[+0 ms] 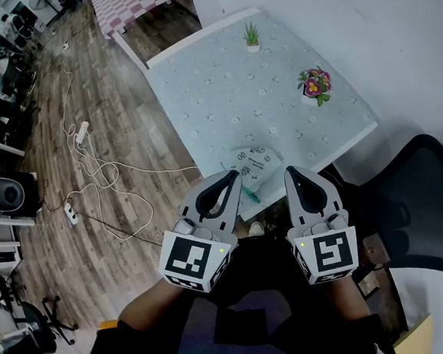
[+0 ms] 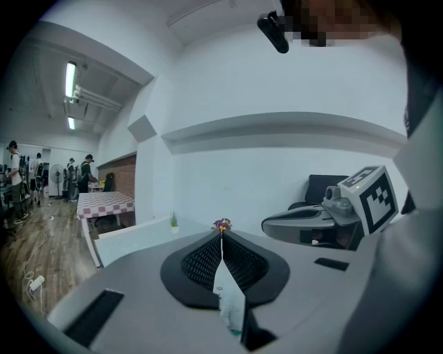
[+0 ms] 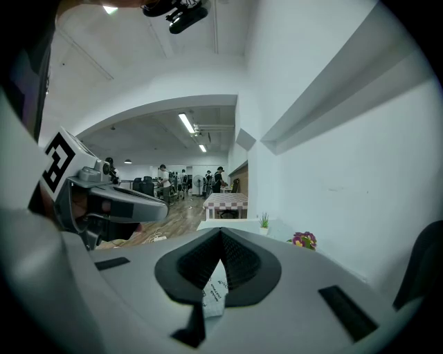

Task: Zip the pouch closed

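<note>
Pouch, white w/ dark print and a teal strip on one side, lies flat on the near edge of the pale table, just ahead of both gripper tips in head view. Neither gripper is on it.

Left gripper: jaws together at the tips, nothing pinched. In left gripper view the left gripper shows pads meeting in a thin line, w/ a sliver of the pouch visible through the gap lower down, beyond the jaws.

Right gripper: same, jaws closed and empty. In right gripper view the right gripper has pads touching at the tip, and a bit of the pouch shows through the gap below.

Both grippers are held side by side close to the person's body, raised over the table's near edge, tips pointing fwd.

Farther back on the table: small green plant near the far edge and flower pot toward the right side, well apart from the pouch. Black office chair stands right of the table. Cables trail over the wood floor at left.
</note>
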The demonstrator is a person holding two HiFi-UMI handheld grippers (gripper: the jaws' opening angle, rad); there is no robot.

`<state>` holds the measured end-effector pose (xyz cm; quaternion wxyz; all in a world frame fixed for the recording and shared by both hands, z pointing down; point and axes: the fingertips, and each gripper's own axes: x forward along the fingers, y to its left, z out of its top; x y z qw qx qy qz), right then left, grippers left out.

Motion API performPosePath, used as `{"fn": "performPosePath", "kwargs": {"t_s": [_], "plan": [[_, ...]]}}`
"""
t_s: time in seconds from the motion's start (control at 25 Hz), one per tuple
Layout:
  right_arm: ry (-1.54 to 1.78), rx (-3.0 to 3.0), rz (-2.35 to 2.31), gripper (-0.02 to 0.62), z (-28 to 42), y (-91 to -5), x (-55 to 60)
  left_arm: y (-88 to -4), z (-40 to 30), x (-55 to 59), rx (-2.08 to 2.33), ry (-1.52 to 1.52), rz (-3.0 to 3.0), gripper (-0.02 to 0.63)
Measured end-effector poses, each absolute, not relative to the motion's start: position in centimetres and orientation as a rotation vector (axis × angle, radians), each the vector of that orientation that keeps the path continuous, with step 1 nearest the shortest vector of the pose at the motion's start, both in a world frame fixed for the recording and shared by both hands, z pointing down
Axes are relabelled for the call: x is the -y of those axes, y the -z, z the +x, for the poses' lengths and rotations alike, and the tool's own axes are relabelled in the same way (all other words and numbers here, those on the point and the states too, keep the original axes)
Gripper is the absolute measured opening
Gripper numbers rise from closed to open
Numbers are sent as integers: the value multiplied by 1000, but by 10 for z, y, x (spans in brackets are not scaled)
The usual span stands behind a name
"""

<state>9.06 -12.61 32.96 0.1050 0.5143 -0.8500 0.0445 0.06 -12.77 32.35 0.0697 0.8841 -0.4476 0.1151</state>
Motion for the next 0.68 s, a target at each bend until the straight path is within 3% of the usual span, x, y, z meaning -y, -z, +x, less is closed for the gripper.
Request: {"fn": "performPosePath", "kwargs": {"t_s": [0.68], "plan": [[-154,2497,1502,14,90,-337,124,-328,-3,126,1366,-352,2642,12]]}}
